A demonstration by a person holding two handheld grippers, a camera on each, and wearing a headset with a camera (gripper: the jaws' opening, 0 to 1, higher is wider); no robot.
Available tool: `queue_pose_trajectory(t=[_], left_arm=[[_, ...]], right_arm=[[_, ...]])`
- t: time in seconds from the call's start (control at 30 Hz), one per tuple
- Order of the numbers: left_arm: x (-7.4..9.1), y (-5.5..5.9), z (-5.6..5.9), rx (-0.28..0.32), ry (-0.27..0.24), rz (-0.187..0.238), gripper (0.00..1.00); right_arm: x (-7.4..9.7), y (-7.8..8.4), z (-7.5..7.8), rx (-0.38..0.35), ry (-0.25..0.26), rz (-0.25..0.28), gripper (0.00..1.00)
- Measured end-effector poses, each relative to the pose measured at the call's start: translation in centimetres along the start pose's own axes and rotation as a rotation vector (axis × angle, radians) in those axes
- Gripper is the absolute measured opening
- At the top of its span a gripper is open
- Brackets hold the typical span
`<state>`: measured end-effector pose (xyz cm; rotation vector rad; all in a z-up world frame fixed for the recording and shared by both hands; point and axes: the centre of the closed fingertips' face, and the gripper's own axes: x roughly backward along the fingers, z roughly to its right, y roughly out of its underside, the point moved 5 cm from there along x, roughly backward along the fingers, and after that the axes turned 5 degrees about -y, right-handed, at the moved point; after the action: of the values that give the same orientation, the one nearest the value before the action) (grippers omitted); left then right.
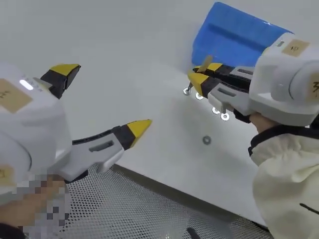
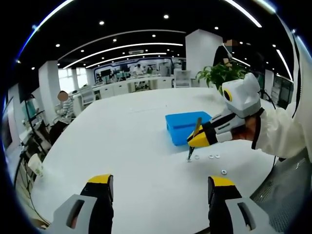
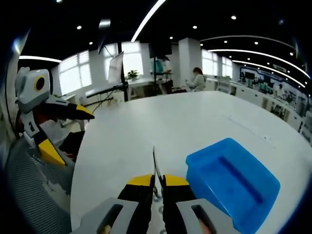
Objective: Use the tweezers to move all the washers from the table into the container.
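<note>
Near the blue container, 5 washers dot the table

A wide open-plan hall lies under a dark ceiling crossed by long curved light strips and round spotlights. Bright windows line one side. A white pillar rises near a potted plant. Perforated metal mesh borders the white desk.

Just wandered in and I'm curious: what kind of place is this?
Probably a big open-plan lab or office: a wide white table, long ceiling light strips, rows of desks with a seated person behind, and a potted plant.
</note>
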<state>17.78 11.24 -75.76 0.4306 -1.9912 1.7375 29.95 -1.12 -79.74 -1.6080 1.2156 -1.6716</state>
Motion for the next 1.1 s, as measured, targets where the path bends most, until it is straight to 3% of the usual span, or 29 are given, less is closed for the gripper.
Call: queue_pose_trajectory(t=[0.17,0.57,0.83,1.1], left_arm=[[0.0,0.0,0.1,-0.017,0.0,-0.001,0.81],[0.4,0.0,0.1,-0.054,-0.012,0.022,0.79],[0.2,0.4,0.0,-0.096,-0.024,0.01,0.78],[0.2,0.4,0.1,-0.101,-0.017,0.011,0.78]], right_arm=[[-0.1,0.0,-0.2,0.032,0.036,-0.003,0.02],[-0.2,-0.1,-0.2,0.052,0.053,-0.047,0.01],[0.0,-0.1,-0.5,-0.004,0.054,-0.063,0.01],[1.5,-2.3,-0.9,-0.01,0.077,-0.017,0.0]])
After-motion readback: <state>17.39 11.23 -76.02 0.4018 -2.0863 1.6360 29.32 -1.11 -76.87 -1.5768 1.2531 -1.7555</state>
